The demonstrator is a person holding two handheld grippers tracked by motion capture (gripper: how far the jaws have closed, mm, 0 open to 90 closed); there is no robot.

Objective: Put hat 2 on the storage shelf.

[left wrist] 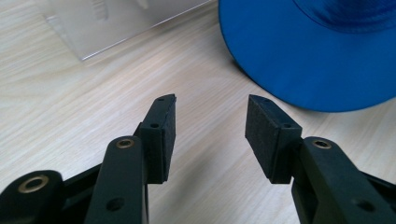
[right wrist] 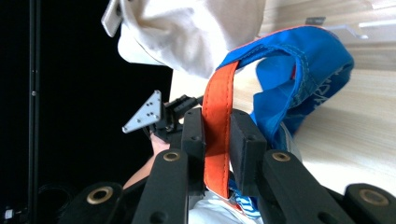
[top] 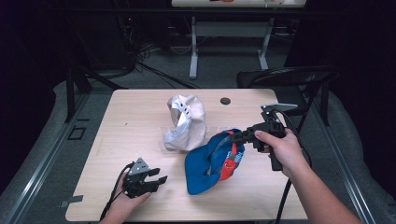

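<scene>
The wooden table (top: 140,112) spreads wide under the high view, pale grain running edge to edge, and on it two caps sit side by side near the middle. The white cap (top: 187,122) stands at the back on a clear plastic sheet (top: 166,140), its vented panel facing left. Just in front and to the right is the blue cap (top: 208,165), touching the white one, its brim pointing toward the near edge and its back end tipped up off the table. Over on the right, the right gripper (top: 232,137) comes in level from the side, and the right gripper view shows its two pads clamped tight on the orange strap (right wrist: 217,140) at the back of the blue cap, strap running straight up between them. Down at the near left, the left gripper (top: 160,179) rests low by the table's edge in the person's hand, apart from both caps; in its own view the jaws stand wide with only bare wood between the pads (left wrist: 166,135), the blue brim lying just beyond the right one.
</scene>
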